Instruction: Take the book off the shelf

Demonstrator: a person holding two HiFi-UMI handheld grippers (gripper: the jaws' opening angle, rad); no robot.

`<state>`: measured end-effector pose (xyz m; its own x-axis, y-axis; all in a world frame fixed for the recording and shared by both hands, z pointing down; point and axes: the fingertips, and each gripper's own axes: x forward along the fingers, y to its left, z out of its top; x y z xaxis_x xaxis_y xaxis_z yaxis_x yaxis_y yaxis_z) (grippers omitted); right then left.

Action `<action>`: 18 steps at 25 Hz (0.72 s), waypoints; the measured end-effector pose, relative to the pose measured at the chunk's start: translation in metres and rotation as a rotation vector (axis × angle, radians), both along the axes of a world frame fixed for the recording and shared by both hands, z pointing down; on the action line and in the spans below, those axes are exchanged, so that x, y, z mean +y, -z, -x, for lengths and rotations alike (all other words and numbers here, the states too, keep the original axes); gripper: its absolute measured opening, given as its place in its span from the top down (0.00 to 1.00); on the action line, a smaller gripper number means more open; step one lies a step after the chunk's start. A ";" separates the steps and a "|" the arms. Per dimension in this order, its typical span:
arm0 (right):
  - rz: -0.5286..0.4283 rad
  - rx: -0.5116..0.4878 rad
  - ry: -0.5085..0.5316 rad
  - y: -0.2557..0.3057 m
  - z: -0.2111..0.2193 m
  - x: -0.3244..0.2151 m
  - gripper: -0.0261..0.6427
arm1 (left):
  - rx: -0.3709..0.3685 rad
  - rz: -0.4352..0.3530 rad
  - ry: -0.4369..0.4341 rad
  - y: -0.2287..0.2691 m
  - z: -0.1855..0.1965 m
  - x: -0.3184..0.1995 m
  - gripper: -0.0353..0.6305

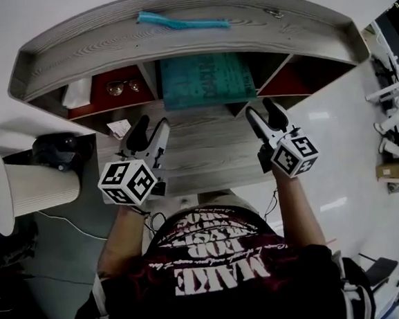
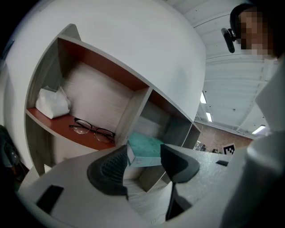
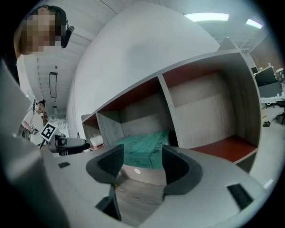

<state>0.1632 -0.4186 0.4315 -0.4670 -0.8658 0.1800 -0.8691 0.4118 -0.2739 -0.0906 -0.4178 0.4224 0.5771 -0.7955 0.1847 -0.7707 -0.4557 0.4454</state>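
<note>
The book (image 1: 206, 80) lies flat in the middle compartment of the shelf (image 1: 175, 39), and its front edge comes a little out toward me, so I think the first danger is a weak grip. If I catch only a corner with one tool, the book can turn and slip out when I pull. The second danger is the narrow space. The walls of the compartment stand close on both sides of the book, and a jaw that goes in too far to the side may hit the wood and push the book deeper. On the left there are glasses (image 1: 120, 87) in the next compartment, and a careless move of my left side could knock them. For now, the left tool (image 1: 150, 130) and the right tool (image 1: 263, 112) both hover above the tabletop (image 1: 206, 158), just before the shelf, one at each front corner of the book, pointing forward with my forearms about parallel. Both tools stand wide open with nothing between the pads. I see the book only beyond them, not touched.
</note>
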 end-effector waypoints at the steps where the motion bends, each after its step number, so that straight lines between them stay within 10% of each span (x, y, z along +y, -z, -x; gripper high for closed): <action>1: 0.007 -0.008 0.003 -0.002 -0.002 -0.006 0.56 | 0.006 0.006 -0.001 -0.001 -0.003 -0.006 0.61; 8: 0.057 -0.096 0.032 -0.011 -0.001 -0.039 0.55 | 0.038 0.083 -0.013 -0.016 -0.027 -0.038 0.57; 18: 0.147 -0.114 0.041 -0.030 0.009 -0.056 0.61 | -0.113 0.178 -0.037 -0.049 -0.048 -0.054 0.57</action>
